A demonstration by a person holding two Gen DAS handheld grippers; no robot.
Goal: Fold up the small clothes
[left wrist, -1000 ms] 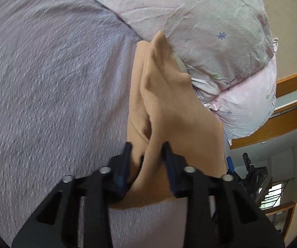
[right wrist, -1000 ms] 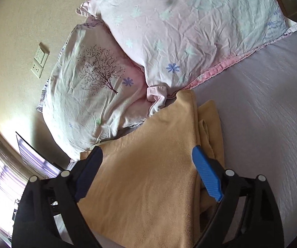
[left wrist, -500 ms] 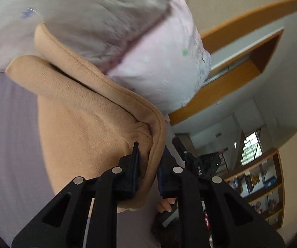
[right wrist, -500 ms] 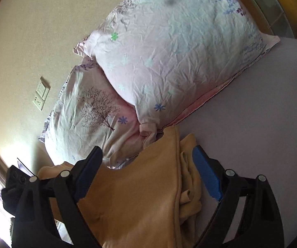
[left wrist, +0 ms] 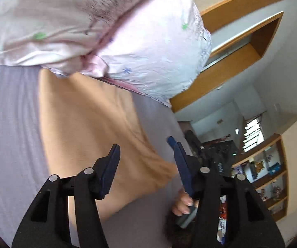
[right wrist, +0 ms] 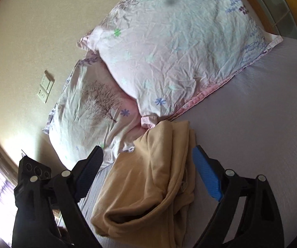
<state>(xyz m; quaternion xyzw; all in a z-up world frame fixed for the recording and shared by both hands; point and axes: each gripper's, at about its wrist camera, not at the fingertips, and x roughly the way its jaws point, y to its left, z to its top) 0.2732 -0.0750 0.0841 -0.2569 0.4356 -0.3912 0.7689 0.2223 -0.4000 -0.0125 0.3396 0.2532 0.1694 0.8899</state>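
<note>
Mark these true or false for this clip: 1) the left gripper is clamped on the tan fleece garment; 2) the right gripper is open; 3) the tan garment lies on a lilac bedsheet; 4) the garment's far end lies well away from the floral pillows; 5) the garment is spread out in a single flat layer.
1) False. The left gripper is open, jaws apart above the tan fleece garment.
2) True. The right gripper is open, holding nothing.
3) True. It lies on the lilac bedsheet.
4) False. Its far end meets the pink floral pillows.
5) False. In the right wrist view it lies bunched in overlapping folds.
</note>
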